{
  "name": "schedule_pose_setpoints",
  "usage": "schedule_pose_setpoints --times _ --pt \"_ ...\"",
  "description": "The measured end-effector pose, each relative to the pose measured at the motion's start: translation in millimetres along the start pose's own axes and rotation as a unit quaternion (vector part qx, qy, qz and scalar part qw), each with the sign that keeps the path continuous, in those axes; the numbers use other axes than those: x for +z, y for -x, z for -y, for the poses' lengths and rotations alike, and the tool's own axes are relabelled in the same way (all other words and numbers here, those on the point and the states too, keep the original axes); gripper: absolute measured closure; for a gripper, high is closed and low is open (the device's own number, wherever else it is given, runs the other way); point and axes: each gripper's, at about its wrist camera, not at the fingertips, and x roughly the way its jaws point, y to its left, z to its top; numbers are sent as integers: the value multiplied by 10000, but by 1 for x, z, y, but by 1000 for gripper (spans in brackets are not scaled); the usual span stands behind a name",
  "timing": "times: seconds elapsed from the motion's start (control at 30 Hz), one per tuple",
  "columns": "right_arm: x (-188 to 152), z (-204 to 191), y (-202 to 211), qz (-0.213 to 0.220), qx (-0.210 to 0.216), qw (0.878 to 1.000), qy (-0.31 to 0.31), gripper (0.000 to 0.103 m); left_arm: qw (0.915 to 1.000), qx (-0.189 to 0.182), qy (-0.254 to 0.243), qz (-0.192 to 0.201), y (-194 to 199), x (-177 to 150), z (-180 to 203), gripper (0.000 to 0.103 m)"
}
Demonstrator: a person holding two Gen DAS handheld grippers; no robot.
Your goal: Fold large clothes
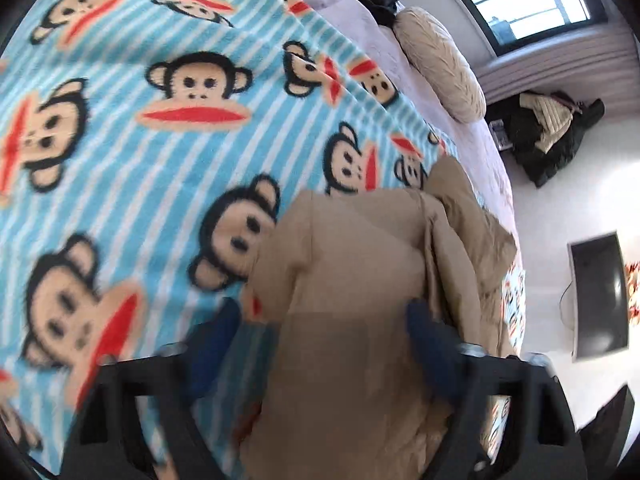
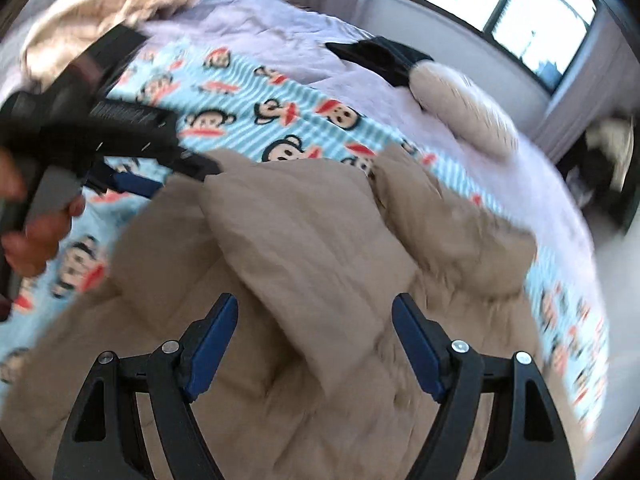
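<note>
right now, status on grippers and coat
Left gripper open, straddling coat. Right gripper open above it. Coat part folded on blanket. Nothing blocking.

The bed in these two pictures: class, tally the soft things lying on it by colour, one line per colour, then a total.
Tan: 3, the padded coat, the oblong pillow and the fluffy throw.
Blue striped with a monkey print: 1, the blanket.
Black: 1, the garment beside the pillow.
Total: 5
</note>
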Motion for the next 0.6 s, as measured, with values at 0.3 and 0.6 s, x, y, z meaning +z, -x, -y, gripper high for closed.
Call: schedule_pose_setpoints --times 0.3,0.6 --pt "-12 55 0 159 -577 9873 -1469 99 9566 1741 -2117 993 15 -11 71 86" --pt "-165 167 -58 -554 1889 7573 -6227 98 9388 2462 -2301 716 -21 -13 59 86"
